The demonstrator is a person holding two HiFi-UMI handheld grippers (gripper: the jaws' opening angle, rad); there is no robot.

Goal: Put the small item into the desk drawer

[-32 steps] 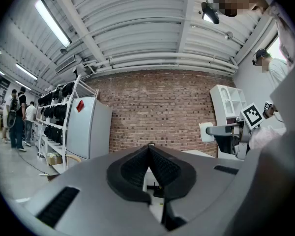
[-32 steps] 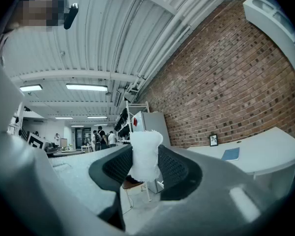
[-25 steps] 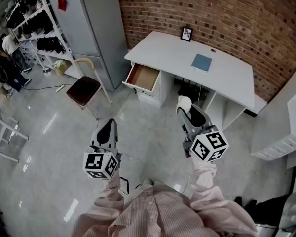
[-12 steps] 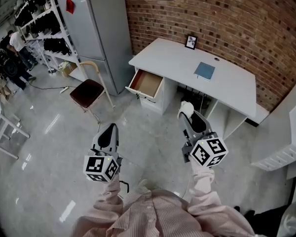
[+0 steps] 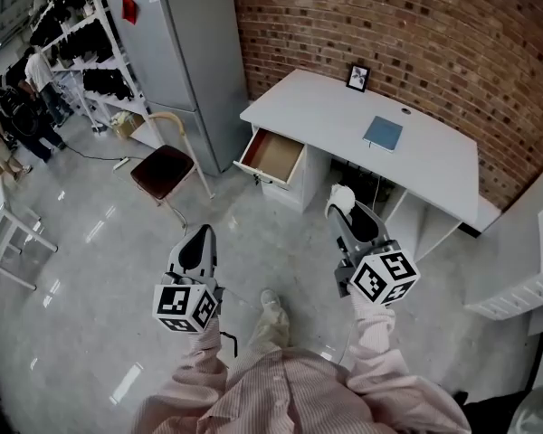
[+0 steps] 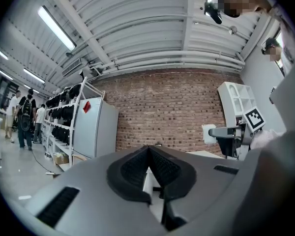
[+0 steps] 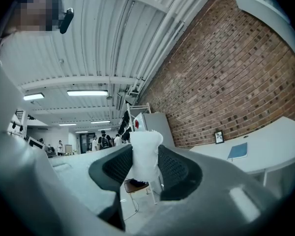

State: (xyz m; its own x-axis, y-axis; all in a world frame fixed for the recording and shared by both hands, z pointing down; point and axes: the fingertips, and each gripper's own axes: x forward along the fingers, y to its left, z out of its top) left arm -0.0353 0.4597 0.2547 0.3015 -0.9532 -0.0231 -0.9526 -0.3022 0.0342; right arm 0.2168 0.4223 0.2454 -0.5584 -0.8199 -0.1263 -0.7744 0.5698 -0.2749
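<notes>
**Grip.** The right tool (image 5: 340,203) pinches the small white item (image 7: 145,151) between its two ribbed pads. The pads press on the item's flanks. Its top stands proud of the jaw tips, and its lower part sits within the pad area. We judge this a mid-body grip. It keeps the item upright for carrying and leaves the upper part free to clear the jaws on release. The item looks soft and slightly crumpled, so we advise against any extra squeeze.

**Idle tool.** The left tool (image 6: 148,151) has its jaws pressed together with nothing between them. It is carried low, level with the right tool and well apart from it. We judge that it is kept out of the way, since the drawer (image 5: 273,152) is already pulled out and needs no second tool.

**Location of the target.** The drawer lies ahead of both tools, between their lines, and well apart from them. Its brown interior faces up and appears bare. It projects from the left end of the white worktop (image 5: 335,116). A blue notebook (image 5: 383,134) and a small picture frame (image 5: 358,77) rest on that worktop, ahead and to the right of the right tool.

**Obstacles.** A chair (image 5: 163,165) stands ahead of the left tool, beside a grey refrigerator (image 5: 176,43).

**Status.** The item is in transit and not yet over the drawer. The next move calls for bringing the right tool forward and slightly left, above the drawer opening, before the pads are spread.
</notes>
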